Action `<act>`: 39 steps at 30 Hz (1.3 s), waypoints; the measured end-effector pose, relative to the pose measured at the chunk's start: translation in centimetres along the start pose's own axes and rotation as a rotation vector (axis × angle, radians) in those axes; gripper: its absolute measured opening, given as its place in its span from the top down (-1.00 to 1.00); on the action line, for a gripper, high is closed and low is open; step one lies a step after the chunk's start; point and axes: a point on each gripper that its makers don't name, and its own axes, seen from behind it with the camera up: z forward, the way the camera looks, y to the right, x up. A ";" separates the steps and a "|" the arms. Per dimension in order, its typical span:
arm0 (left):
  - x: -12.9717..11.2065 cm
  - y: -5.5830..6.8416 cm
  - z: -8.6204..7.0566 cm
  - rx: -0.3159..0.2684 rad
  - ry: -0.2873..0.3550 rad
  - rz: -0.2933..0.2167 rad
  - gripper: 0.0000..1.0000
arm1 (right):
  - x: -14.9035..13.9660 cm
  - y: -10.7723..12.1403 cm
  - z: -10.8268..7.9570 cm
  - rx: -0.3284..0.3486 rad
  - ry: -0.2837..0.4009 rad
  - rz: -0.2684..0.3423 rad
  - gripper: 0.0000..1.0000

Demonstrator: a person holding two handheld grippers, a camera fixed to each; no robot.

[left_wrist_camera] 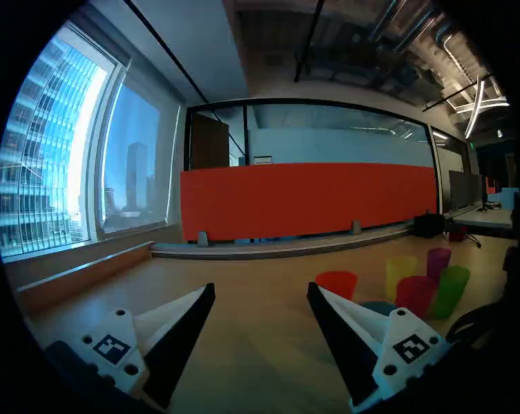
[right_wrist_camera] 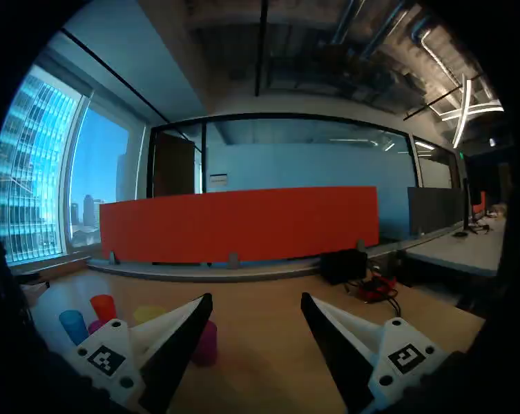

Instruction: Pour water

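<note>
We count six cups (left_wrist_camera: 415, 293) on worktop (left_wrist_camera: 260, 366) | left tool (left_wrist_camera: 260, 286) wide open, empty | right tool (right_wrist_camera: 255, 295) wide open, empty

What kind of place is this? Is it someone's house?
Most likely an office, not a house. A long wooden desk carries a red divider panel, a glass-walled room stands behind it, and tall windows look out on city towers.
</note>
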 end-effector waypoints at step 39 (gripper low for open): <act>-0.6 -0.2 0.2 -0.004 -0.012 -0.044 -1.00 | -0.6 0.1 0.3 0.007 0.010 -0.052 -0.99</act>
